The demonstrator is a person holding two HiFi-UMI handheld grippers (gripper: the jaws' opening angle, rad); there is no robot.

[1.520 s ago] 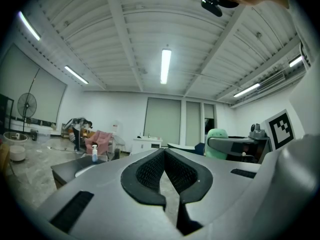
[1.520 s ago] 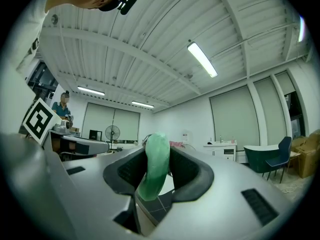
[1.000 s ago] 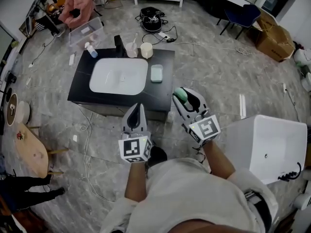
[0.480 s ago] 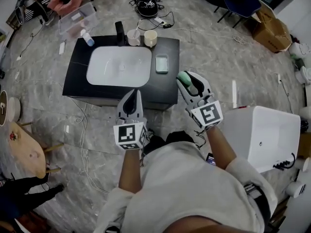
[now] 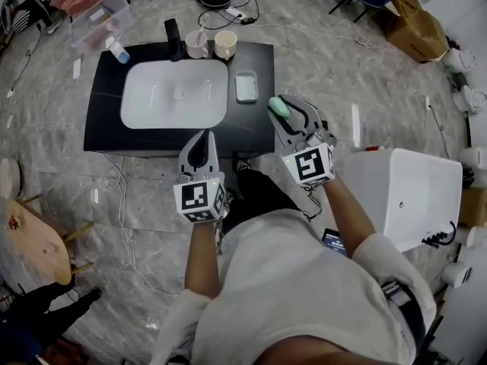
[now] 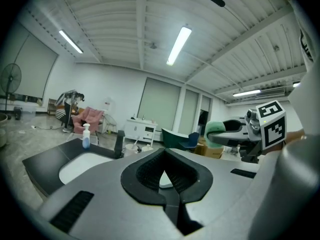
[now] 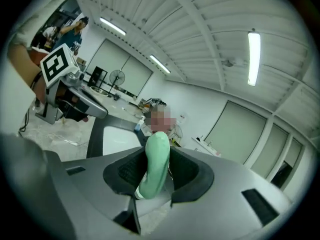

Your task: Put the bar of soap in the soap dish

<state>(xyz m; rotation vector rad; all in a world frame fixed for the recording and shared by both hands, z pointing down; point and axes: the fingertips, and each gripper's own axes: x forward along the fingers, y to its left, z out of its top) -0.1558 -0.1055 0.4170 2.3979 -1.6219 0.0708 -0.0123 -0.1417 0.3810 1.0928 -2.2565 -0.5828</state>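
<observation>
Counter (image 5: 103, 131); soap (image 7: 155, 161) half within right claw (image 7: 156, 176)

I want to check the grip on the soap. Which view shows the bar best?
The right gripper view: the green soap sits large in the centre, clamped edge-on between the jaws. The head view shows it small at the tip of the right gripper; the left gripper view shows one end from the side.

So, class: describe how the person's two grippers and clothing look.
The left gripper and right gripper are both light grey, with tapering fingers lined by black ribbed pads. Each carries a white cube printed with black square markers. The person wears a pale short-sleeved T-shirt.
</observation>
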